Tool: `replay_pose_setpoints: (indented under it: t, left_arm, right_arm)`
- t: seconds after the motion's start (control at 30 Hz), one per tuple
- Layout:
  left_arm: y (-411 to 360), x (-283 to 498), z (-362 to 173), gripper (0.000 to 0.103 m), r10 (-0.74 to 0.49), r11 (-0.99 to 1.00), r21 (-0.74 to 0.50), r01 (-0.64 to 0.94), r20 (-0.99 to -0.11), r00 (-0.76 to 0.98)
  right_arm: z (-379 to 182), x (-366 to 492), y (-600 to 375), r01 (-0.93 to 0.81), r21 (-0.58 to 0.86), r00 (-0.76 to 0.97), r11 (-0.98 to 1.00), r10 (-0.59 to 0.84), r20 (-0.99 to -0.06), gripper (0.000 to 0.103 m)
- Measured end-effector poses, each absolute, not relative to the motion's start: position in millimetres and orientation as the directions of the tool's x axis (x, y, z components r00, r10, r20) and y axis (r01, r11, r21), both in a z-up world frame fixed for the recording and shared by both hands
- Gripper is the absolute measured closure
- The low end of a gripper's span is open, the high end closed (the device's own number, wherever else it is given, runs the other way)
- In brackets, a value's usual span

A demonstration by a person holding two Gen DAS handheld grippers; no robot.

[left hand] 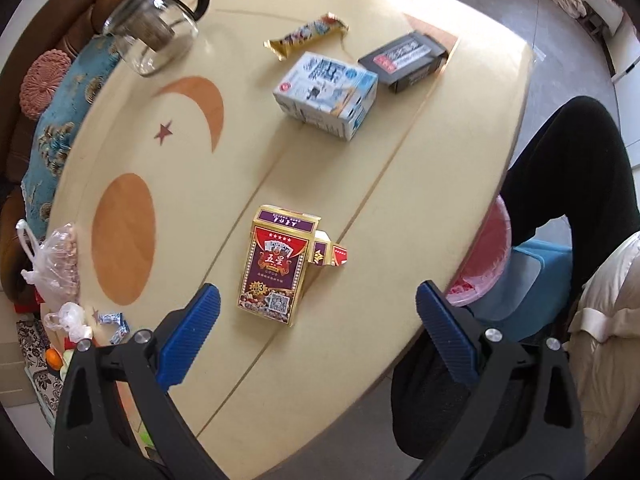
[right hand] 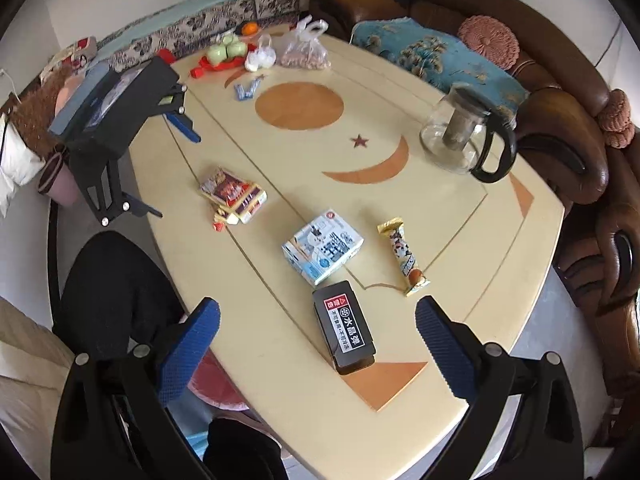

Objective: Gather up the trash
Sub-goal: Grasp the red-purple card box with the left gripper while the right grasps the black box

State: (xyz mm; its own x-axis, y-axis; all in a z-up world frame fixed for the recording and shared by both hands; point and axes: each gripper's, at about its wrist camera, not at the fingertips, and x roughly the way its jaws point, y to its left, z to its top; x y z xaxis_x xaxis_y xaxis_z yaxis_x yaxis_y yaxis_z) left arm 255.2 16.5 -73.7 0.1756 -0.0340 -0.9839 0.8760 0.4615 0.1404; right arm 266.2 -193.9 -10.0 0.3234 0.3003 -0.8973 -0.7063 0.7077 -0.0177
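A red and purple playing-card box (left hand: 276,264) with an open flap lies on the cream table (left hand: 192,184), just ahead of my open, empty left gripper (left hand: 318,310). Beyond it lie a white and blue carton (left hand: 326,94), a black box (left hand: 404,62) and a gold snack wrapper (left hand: 306,36). In the right wrist view my right gripper (right hand: 318,322) is open and empty, hovering just short of the black box (right hand: 346,328). The carton (right hand: 322,250), the wrapper (right hand: 404,256) and the card box (right hand: 234,194) lie further on. The left gripper (right hand: 176,168) shows at the table's left edge.
A pink-lined bin (left hand: 482,256) stands below the table edge beside the person's black-clad leg (left hand: 572,184). A glass teapot (right hand: 464,134), bags of snacks (right hand: 302,50), candy wrappers (right hand: 246,90) and green fruit (right hand: 226,50) sit at the table's far side. Sofas (right hand: 560,92) surround the table.
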Motion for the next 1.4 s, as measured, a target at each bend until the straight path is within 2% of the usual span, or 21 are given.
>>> replay_pose_setpoints:
  t: [0.5, 0.63, 1.1, 1.2, 1.3, 1.37, 1.4]
  left_arm:
    - [19.4, 290.5, -138.8, 0.007, 0.027, 0.465, 0.062, 0.883, -0.998, 0.055]
    - [19.9, 297.3, -152.3, 0.007, 0.032, 0.467, 0.038, 0.883, -0.999, 0.027]
    - [11.5, 308.3, -186.6, 0.007, 0.083, 0.446, 0.038, 0.894, -0.997, 0.001]
    - [9.7, 309.9, -191.4, 0.005, 0.081, 0.449, 0.032, 0.893, -0.997, -0.005]
    - [11.3, 315.3, -190.9, 0.005, 0.064, 0.456, 0.012, 0.89, -0.998, -0.019]
    - [14.0, 316.6, -190.9, 0.006, 0.054, 0.467, 0.001, 0.884, -0.998, -0.027]
    - [16.6, 318.0, -189.9, 0.007, 0.046, 0.471, -0.006, 0.882, -0.998, -0.032]
  right_arm:
    - [-92.9, 292.5, -179.6, -0.758, 0.027, 0.16, 0.652, 0.226, -0.961, 0.007]
    - [-123.1, 299.4, -175.6, -0.77, 0.015, 0.118, 0.638, 0.165, -0.979, 0.007]
    - [-198.3, 320.2, -173.3, -0.803, -0.01, 0.041, 0.596, 0.039, -0.998, 0.008]
    - [-206.7, 322.8, -173.6, -0.802, -0.003, 0.029, 0.598, 0.034, -0.999, 0.017]
    - [-207.1, 325.2, -175.4, -0.789, 0.004, 0.038, 0.614, 0.055, -0.998, 0.019]
    - [-204.1, 326.1, -175.0, -0.787, 0.004, 0.046, 0.618, 0.066, -0.997, 0.025]
    - [-202.2, 325.6, -175.2, -0.786, 0.004, 0.051, 0.619, 0.071, -0.996, 0.032]
